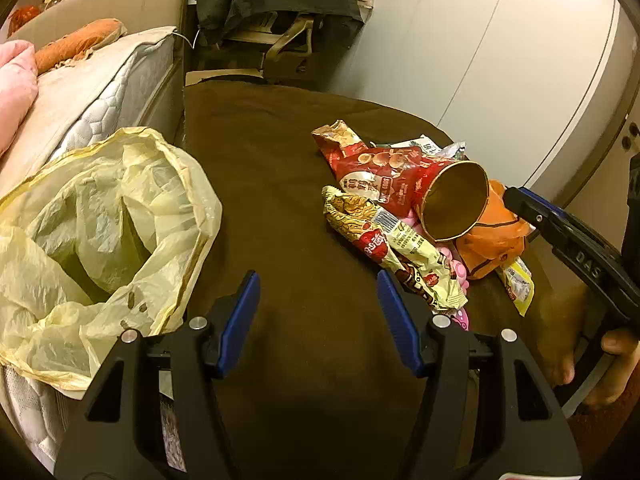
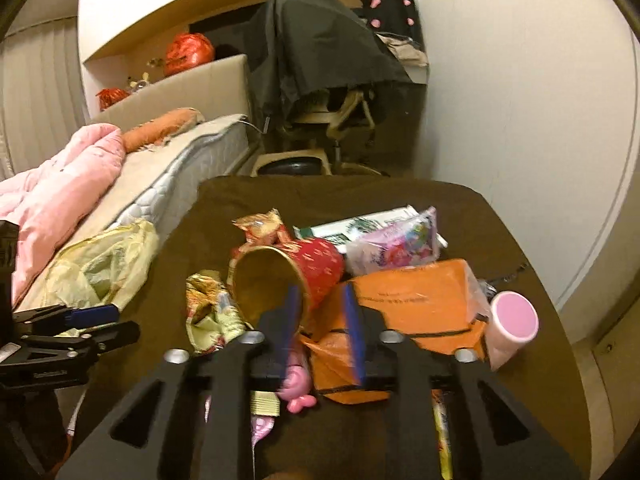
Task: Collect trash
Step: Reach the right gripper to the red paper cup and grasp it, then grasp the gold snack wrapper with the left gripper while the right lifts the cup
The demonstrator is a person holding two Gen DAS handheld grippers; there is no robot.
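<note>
A heap of trash lies on the brown-clothed table [image 1: 280, 152]. A red paper cup [image 1: 456, 200] [image 2: 324, 264] lies on its side, mouth toward me, over a red snack bag [image 1: 372, 172], a yellow-green wrapper [image 1: 384, 240] and an orange bag [image 2: 420, 304]. My right gripper [image 2: 320, 300] stands open astride the cup's near rim, its pads not pressing it; one of its fingers [image 1: 524, 208] shows beside the cup. My left gripper [image 1: 318, 312] is open over bare cloth, nothing between its fingers. An open yellow trash bag [image 1: 100, 232] [image 2: 100, 268] sits at the table's left edge.
A purple packet [image 2: 396, 244], a white-green box [image 2: 360, 224], a pink-topped tube [image 2: 512, 320] and a pink toy [image 2: 296, 388] lie in the heap. A bed [image 1: 100, 80] runs along the left. A chair draped in dark cloth [image 2: 320, 60] stands behind. A hand [image 1: 616, 356] holds the right gripper.
</note>
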